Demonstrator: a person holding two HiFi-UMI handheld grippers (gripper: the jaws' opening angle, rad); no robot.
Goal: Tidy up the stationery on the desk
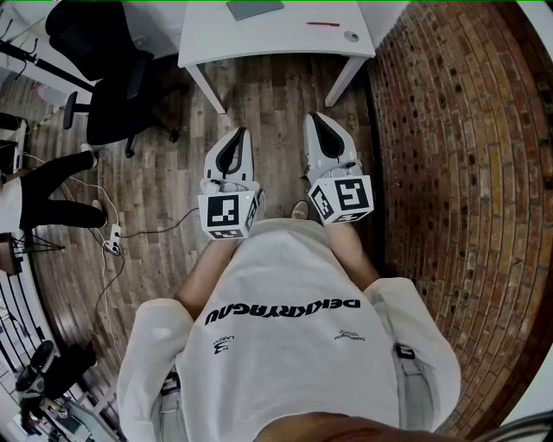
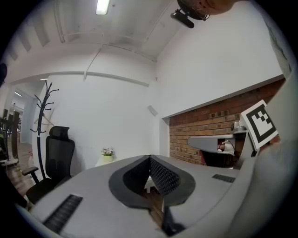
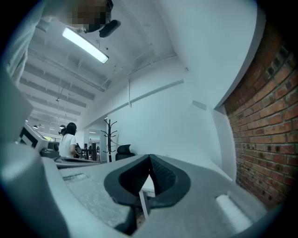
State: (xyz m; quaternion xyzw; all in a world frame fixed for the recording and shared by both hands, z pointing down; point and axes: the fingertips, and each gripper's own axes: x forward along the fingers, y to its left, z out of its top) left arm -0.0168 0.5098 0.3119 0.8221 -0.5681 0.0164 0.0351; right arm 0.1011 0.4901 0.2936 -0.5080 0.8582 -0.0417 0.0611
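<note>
Pointing level and away from the person's chest, the left hand-held gripper [image 1: 238, 135] has its jaws pressed together, and its own view shows the dark ribbed pads [image 2: 163, 176] meeting at the tips with nothing between them. The right hand-held gripper [image 1: 316, 118] sits just beside it, a little further forward, also level. Its jaws are likewise closed tip to tip on nothing, as the right gripper view confirms. Each carries a marker cube [image 1: 229, 213] at its rear, close against the person's white shirt [image 1: 294, 328].

Both are held over the wooden floor [image 1: 276, 95], well apart from the white surface [image 1: 276, 39] ahead. The stationery lies there, untouched:
- a grey pad [image 1: 255, 9] at the far edge
- a red pen [image 1: 322, 23] to its right
- a small round thing [image 1: 351, 36] near the right front corner

A brick wall [image 1: 458, 173] runs along the right side. Left of the surface stands a black chair [image 1: 104, 60]. Nearer lie a second person's dark-trousered legs [image 1: 56, 186] and a power strip [image 1: 112, 240] with trailing cables.

The left gripper view takes in a coat stand [image 2: 44, 107] and a small plant [image 2: 107, 153] against the white back wall.
</note>
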